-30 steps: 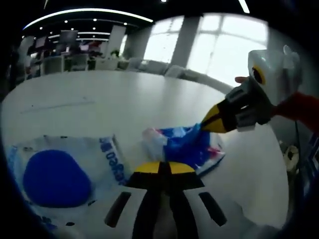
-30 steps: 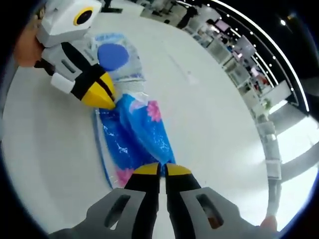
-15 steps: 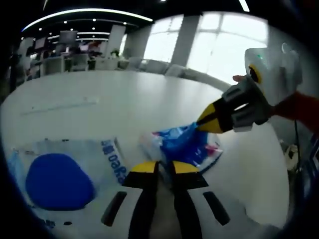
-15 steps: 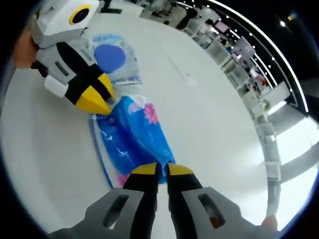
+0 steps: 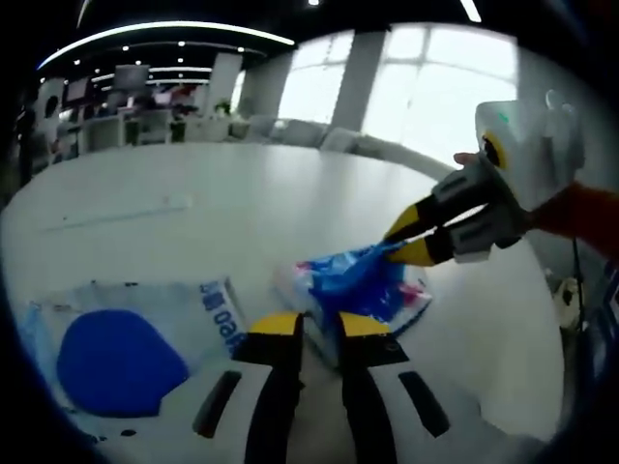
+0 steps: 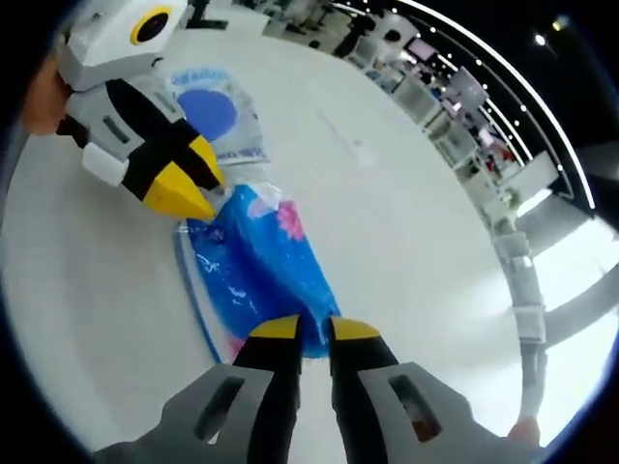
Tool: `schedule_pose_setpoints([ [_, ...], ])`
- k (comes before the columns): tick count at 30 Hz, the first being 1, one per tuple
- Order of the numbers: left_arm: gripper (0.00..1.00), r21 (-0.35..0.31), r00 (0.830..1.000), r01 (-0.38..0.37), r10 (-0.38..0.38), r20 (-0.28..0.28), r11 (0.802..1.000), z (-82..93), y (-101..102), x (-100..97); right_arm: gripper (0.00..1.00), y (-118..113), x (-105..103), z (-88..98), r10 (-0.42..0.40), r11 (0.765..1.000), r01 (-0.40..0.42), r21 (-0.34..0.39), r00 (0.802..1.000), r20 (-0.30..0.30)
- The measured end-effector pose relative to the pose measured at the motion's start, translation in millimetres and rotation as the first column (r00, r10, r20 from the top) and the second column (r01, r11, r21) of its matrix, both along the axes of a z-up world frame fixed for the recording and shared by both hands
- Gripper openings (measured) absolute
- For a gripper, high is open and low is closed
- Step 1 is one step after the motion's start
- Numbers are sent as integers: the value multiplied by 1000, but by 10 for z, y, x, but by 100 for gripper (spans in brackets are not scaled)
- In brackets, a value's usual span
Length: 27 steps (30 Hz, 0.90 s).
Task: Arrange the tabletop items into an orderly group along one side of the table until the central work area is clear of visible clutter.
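A crumpled blue plastic packet (image 5: pixel 360 283) with pink and white print lies on the white table (image 5: pixel 242 193). In the left gripper view my left gripper (image 5: pixel 319 325) stands just before the packet's near end, its yellow-tipped jaws a little apart. My right gripper (image 5: pixel 411 238) comes in from the right, open, its tips at the packet's far end. In the right gripper view the right gripper (image 6: pixel 314 329) straddles the near edge of the packet (image 6: pixel 256 266), and the left gripper (image 6: pixel 189 177) sits at its far end.
A clear bag holding a round blue thing (image 5: pixel 121 360) lies left of the packet, also seen as the clear bag (image 6: pixel 211 114) behind the left gripper. A red sleeve (image 5: pixel 585 208) holds the right gripper. Desks and chairs stand beyond the table's far edge.
Both grippers were shut at the packet's two ends a second ago; the jaws of each have since parted. The packet has stayed about where it was.
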<state>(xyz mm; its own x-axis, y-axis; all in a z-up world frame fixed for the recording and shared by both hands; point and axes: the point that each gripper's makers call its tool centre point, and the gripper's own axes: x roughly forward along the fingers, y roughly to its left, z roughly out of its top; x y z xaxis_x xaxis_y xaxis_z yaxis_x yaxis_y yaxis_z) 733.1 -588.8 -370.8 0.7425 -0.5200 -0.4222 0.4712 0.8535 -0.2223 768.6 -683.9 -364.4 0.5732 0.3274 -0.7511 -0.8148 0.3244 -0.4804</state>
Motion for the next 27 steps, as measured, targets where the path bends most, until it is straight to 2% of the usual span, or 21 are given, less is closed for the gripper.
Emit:
schedule_pose_setpoints([
  [2, 17, 1, 1000, -6, 6, -1, 1000, 8, 14, 9, 13, -2, 2, 0, -4, 1000, 4, 4, 1000, 1],
  [8, 20, 7, 1000, 1, -1, 4, 1000, 35, 10, 5, 17, -10, 1, 41, -15, 1000, 14, 17, 1000, 8],
  [12, 23, 9, 1000, 1, -1, 0, 1000, 47, 18, -6, 21, -19, -6, 136, -29, 999, 28, 39, 999, 22],
  [19, 29, 11, 999, 28, -29, 35, 1000, 197, -35, -59, 29, -61, -76, 242, -53, 996, 50, 74, 998, 34],
  [23, 35, 24, 998, 42, -43, 36, 999, 233, -21, -89, 34, -93, -162, 262, -82, 990, 80, 115, 997, 16],
  [27, 40, 45, 995, 87, -89, 46, 995, 303, -50, -164, 43, -86, -296, 275, -91, 981, 94, 169, 996, -22],
])
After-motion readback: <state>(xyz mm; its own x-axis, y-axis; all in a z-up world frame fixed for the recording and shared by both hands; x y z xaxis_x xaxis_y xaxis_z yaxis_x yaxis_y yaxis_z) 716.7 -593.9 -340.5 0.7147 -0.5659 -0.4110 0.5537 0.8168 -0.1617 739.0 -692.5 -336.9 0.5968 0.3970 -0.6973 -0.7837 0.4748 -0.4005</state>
